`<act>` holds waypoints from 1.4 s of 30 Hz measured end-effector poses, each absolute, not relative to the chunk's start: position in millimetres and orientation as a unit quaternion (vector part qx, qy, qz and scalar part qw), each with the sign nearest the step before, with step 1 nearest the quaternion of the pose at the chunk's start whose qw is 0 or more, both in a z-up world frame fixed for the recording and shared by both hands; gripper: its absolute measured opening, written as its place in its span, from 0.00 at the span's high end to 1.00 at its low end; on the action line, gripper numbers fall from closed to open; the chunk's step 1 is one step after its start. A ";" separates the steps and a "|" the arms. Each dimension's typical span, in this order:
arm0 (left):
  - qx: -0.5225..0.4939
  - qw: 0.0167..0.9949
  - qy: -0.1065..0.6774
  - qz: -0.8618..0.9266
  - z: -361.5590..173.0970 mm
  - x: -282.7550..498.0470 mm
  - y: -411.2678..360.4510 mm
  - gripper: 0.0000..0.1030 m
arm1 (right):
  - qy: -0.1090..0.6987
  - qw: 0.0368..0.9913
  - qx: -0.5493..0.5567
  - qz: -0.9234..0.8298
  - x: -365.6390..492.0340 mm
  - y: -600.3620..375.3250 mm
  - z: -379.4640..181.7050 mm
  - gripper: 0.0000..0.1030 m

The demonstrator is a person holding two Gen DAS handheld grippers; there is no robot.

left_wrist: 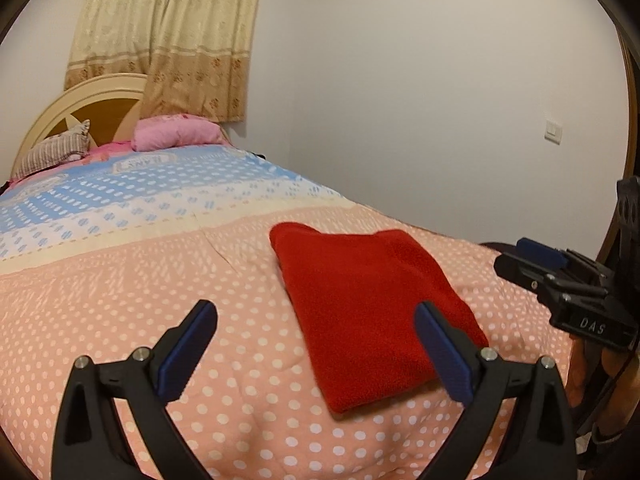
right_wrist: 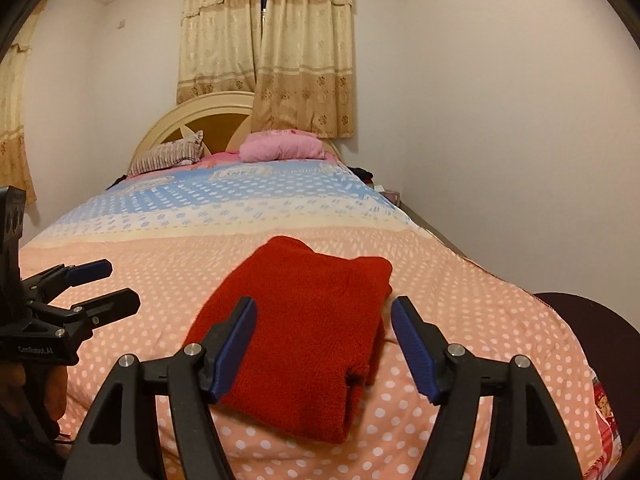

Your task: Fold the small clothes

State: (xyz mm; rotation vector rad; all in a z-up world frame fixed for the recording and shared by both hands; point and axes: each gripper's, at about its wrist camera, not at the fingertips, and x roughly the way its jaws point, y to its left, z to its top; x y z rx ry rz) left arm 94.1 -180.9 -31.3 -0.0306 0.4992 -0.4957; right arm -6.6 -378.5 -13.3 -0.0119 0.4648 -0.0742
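Both grippers are being held spread apart above the bed (left_wrist: pixel 120 300), gripping nothing: the left gripper (left_wrist: pixel 316 354) beside the folded red garment (left_wrist: pixel 372 312), the right gripper (right_wrist: pixel 324 350) over its near edge. "DAS" is being shown on the right gripper's body, "GenRobot.AI" on the left's.

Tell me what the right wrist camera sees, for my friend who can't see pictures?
A folded red fleece garment lies on a peach polka-dot bedspread, just beyond the right gripper, whose blue-padded jaws are open and empty. The left gripper hangs open at the left edge, and a pink pillow sits by the headboard under beige curtains.
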 end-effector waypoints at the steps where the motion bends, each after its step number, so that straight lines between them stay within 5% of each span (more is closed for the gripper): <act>1: -0.014 0.939 0.242 -0.243 -30.9 93.4 -180.9 0.02 | 0.228 0.973 -0.005 -0.035 -5.4 -378.7 -12.7 0.31; 42: -0.007 0.943 0.228 -0.243 -26.9 87.8 -178.7 0.02 | 0.225 0.974 0.016 -0.030 -8.8 -377.2 -15.2 0.31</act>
